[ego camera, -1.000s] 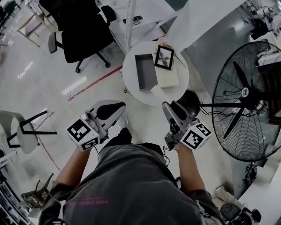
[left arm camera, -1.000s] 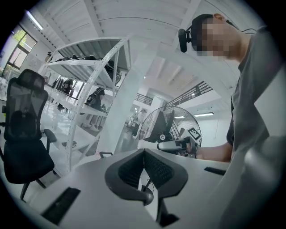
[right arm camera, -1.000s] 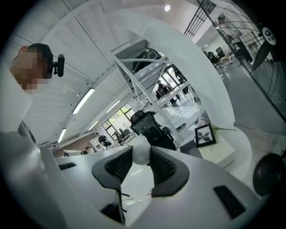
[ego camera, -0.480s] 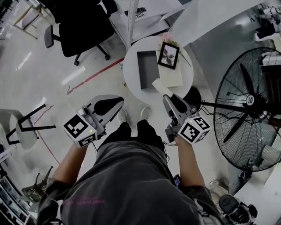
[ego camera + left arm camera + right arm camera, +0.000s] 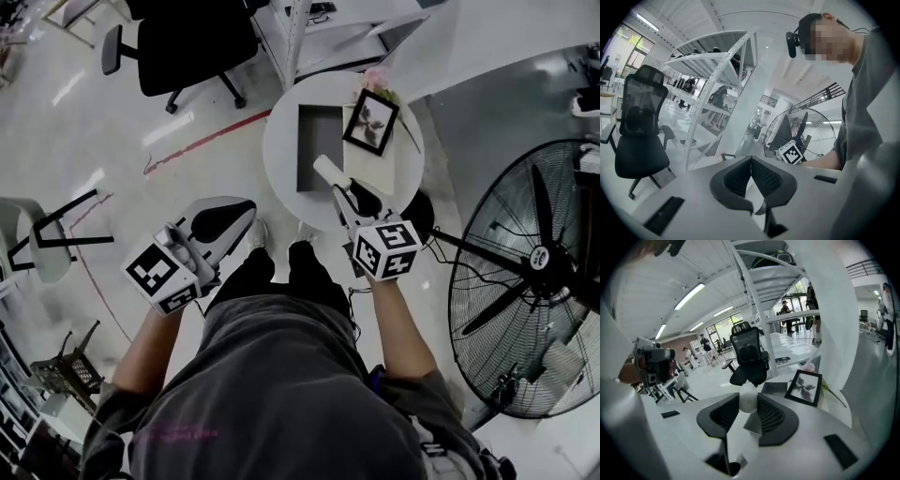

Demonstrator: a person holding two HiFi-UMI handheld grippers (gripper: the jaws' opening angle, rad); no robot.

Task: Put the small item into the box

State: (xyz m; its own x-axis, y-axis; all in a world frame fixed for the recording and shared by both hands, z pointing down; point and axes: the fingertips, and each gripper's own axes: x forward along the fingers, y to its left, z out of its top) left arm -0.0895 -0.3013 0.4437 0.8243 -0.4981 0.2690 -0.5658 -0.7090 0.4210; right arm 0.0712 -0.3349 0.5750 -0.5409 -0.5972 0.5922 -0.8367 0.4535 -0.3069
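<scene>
Round white table (image 5: 281, 155): open grey rectangular box (image 5: 319, 141) lies on its middle. A black-framed picture (image 5: 371, 122) sits just right of the box, also on the table. Left gripper (image 5: 246, 210) is off the table on the near-left, jaws together, nothing in them. Right gripper (image 5: 342, 190) is over the table's near edge, jaws partly apart and clamped on the small white tube-shaped item (image 5: 324, 170), which overlaps the box's near end.

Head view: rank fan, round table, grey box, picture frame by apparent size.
1. fan, even though the picture edge crops it
2. round table
3. grey box
4. picture frame, only somewhat smaller than the box
</scene>
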